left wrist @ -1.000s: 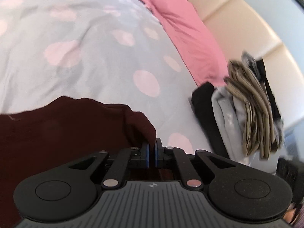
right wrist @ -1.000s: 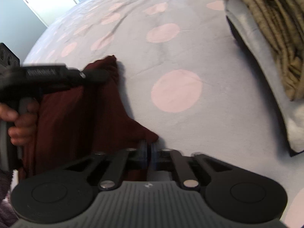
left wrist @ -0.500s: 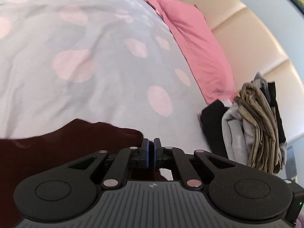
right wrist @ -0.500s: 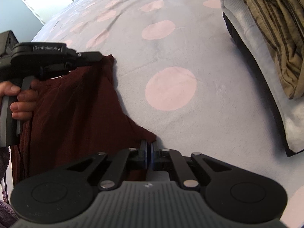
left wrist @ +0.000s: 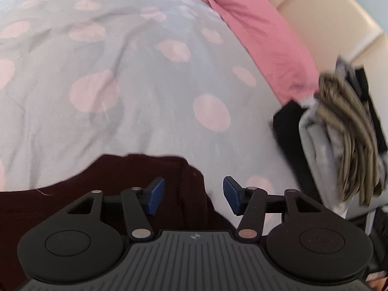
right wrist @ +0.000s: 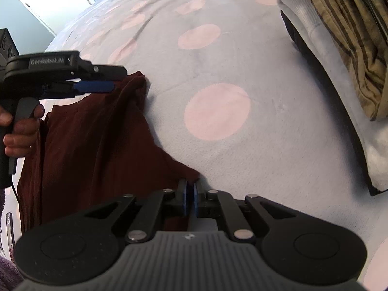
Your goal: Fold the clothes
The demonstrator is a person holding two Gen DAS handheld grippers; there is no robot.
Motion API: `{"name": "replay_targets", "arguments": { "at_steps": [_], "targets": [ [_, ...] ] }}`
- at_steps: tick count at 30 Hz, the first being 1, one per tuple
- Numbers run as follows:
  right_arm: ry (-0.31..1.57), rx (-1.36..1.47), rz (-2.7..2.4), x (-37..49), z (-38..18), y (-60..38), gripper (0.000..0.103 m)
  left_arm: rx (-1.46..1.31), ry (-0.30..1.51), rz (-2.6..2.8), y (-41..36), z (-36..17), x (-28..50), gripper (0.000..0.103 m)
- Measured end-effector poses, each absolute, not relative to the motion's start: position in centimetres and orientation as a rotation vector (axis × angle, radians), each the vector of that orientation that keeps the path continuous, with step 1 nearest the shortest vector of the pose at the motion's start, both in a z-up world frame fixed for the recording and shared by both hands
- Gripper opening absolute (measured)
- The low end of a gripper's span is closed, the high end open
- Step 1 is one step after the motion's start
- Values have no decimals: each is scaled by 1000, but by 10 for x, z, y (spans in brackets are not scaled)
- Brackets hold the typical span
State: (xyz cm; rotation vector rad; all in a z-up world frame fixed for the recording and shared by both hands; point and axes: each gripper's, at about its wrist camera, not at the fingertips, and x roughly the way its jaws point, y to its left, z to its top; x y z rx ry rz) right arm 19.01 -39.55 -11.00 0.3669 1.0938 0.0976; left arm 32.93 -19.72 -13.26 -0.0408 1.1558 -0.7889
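A: Nearest to us, the right gripper (right wrist: 190,200) has its pads pressed together on the near corner of the maroon garment (right wrist: 92,140), which lies flat on the spotted bedspread (right wrist: 242,60) toward its near edge.

B: Just beyond, we see the left gripper (left wrist: 193,197) with its jaws spread, having just been opening; the garment's far corner (left wrist: 189,169) lies beneath the gap, no longer pinched (the blue pads (left wrist: 155,195) touch no cloth that we can see).

A: We judge the fabric thin, soft and limp: light to lift, but it will sag and crease between two hold points, and it seems likely to cling a little to the fleecy cover.

B: So we would take it at corners or along a hem, both grippers level, keeping the edge taut.

A: Farther on, near the bed's far side, stands the stack of folded clothes (right wrist: 344,36), and beyond it the pink pillow (left wrist: 262,36) against the headboard (left wrist: 327,19).
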Motion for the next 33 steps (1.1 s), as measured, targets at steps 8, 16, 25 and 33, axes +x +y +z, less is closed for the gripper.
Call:
{"name": "replay_targets", "arguments": {
  "at_steps": [8, 16, 25, 33],
  "targets": [
    [1092, 371, 102, 190, -111, -396, 7, -232, 1186, -847, -192, -144, 339, 2],
    [1094, 368, 100, 190, -112, -397, 7, -433, 1219, -754, -165, -176, 360, 0],
    [1116, 443, 55, 189, -111, -407, 11, -304, 1134, -673, -151, -147, 352, 4],
    [1086, 396, 4, 175, -95, -410, 31, -169, 1075, -712, -129, -100, 293, 17]
  ]
}}
